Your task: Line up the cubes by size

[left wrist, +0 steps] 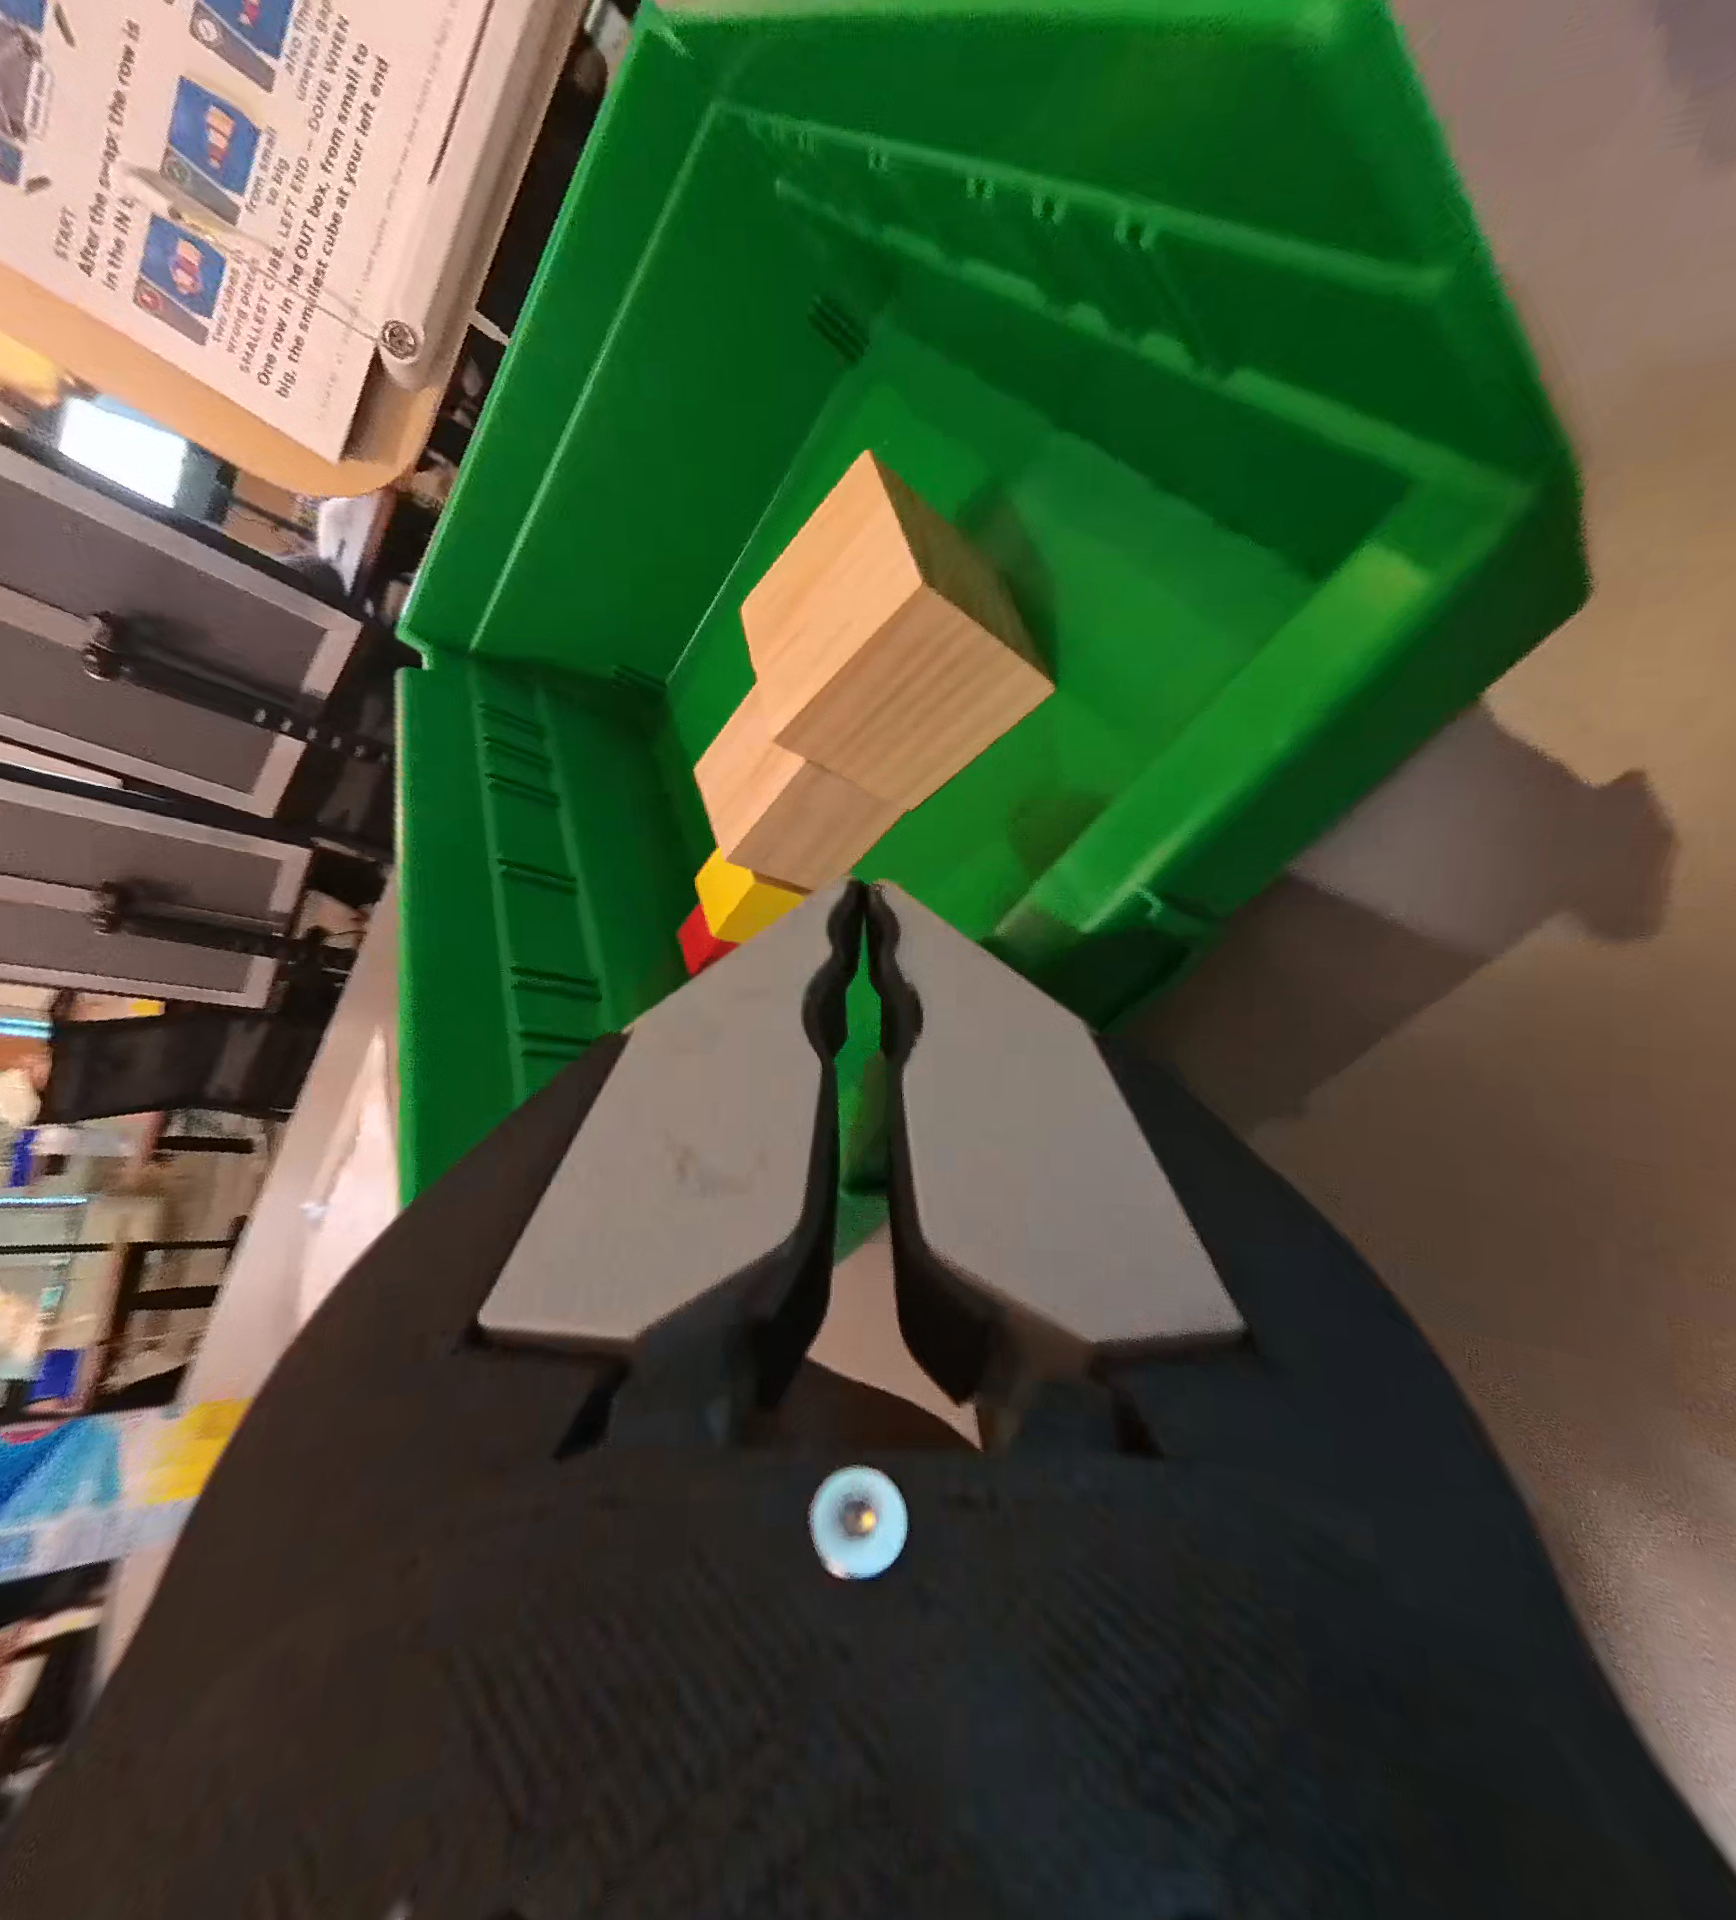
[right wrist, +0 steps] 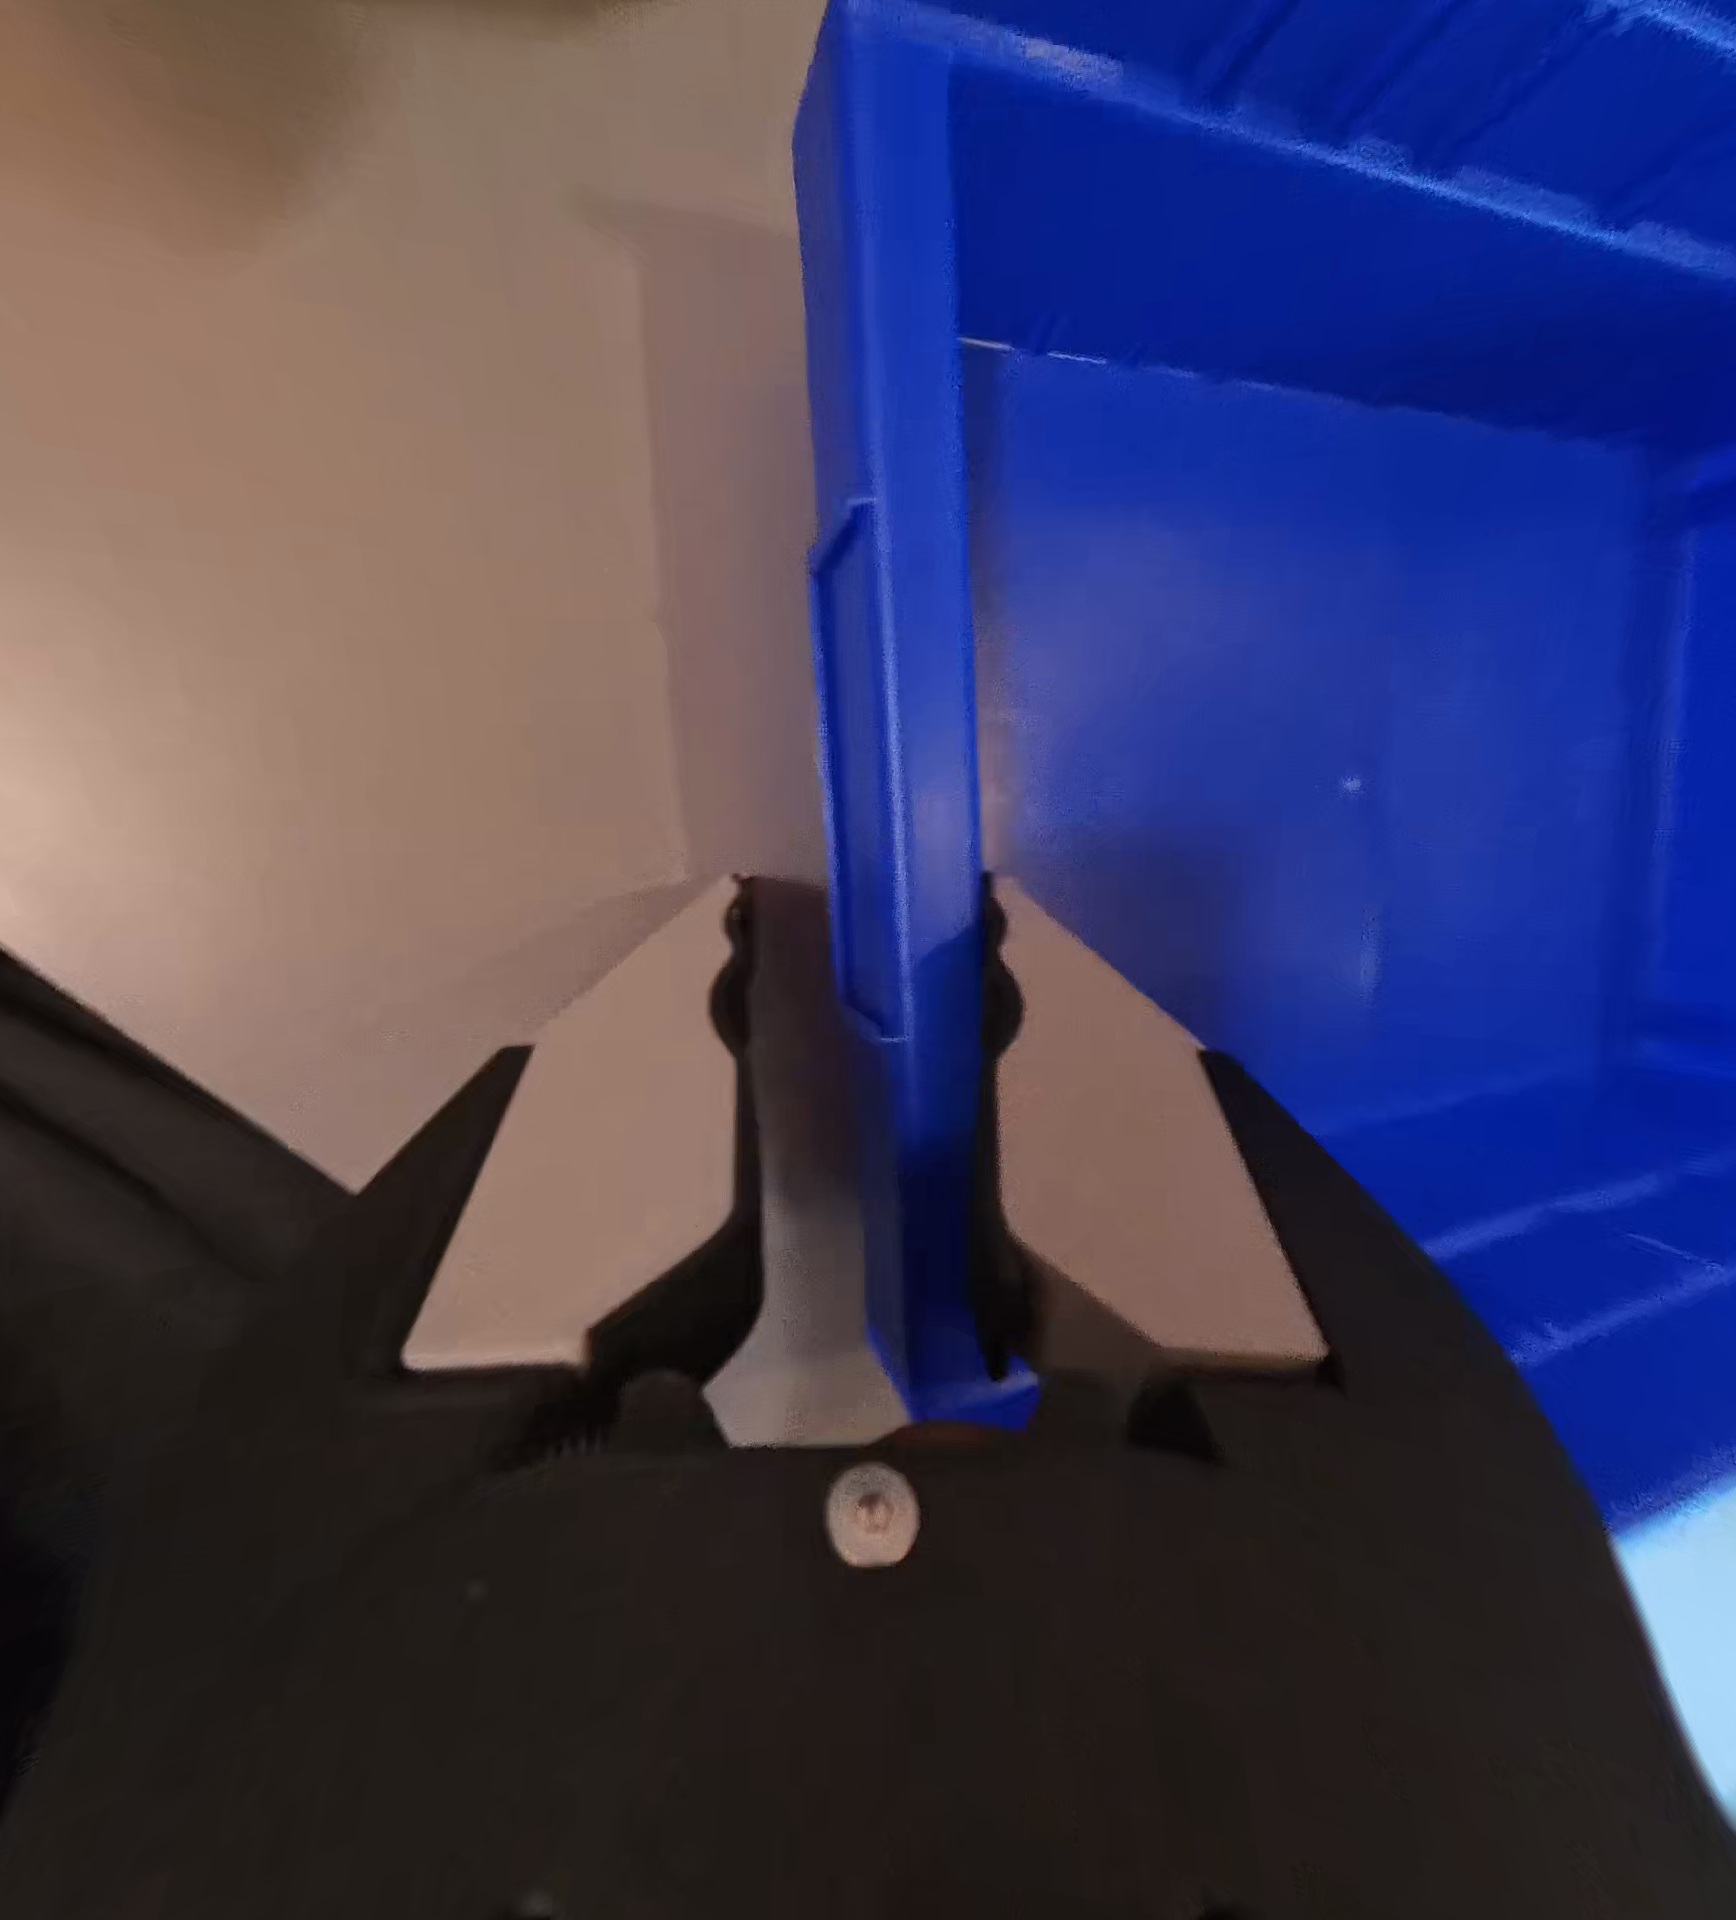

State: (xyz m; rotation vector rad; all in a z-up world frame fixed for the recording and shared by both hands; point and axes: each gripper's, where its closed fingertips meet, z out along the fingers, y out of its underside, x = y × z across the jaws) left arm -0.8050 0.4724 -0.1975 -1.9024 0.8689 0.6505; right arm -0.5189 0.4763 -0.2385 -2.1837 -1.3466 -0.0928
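Closed and empty, the left claw hovered over the green bin, where cubes sat lined up. Its partner, the right claw, straddled the blue bin wall, not clamped. Best to steady that bin gently.

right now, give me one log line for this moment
left tool: shut, empty, over green bin | cubes: row in green bin | right tool: open astride blue bin wall

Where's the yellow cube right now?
In the left wrist view, the yellow cube sits inside the green bin, between the red cube and the smaller wooden cube, just beyond the left gripper.
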